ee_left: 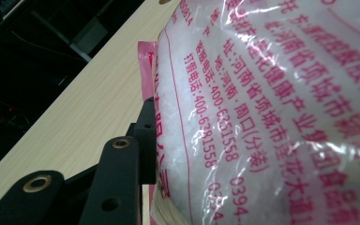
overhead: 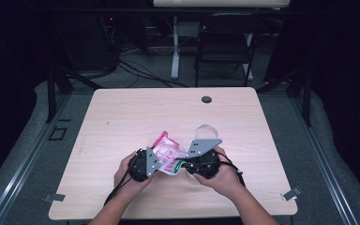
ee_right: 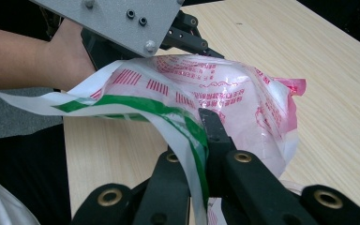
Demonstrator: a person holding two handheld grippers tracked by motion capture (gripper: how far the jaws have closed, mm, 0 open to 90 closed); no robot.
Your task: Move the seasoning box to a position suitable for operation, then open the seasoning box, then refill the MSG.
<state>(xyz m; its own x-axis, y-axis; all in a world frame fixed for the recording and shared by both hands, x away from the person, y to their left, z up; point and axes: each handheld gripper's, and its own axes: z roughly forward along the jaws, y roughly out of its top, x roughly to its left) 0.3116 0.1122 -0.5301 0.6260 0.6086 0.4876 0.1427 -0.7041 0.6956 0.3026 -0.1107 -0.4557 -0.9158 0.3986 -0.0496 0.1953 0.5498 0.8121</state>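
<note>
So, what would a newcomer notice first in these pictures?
First, the plastic bag with pink print, full of white grains, held up between the two grippers near the table's front edge. The right gripper pinches its green-striped end; the left gripper clamps the bag's body. Behind them stands a clear cup.

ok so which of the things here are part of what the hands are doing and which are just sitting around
In use:
- plastic bag with pink print and white grains inside
- left gripper, gripping the bag
- right gripper, fingers shut on its green-striped edge

Lying about:
- clear round lid on the table
- folding chair beyond the table
</note>
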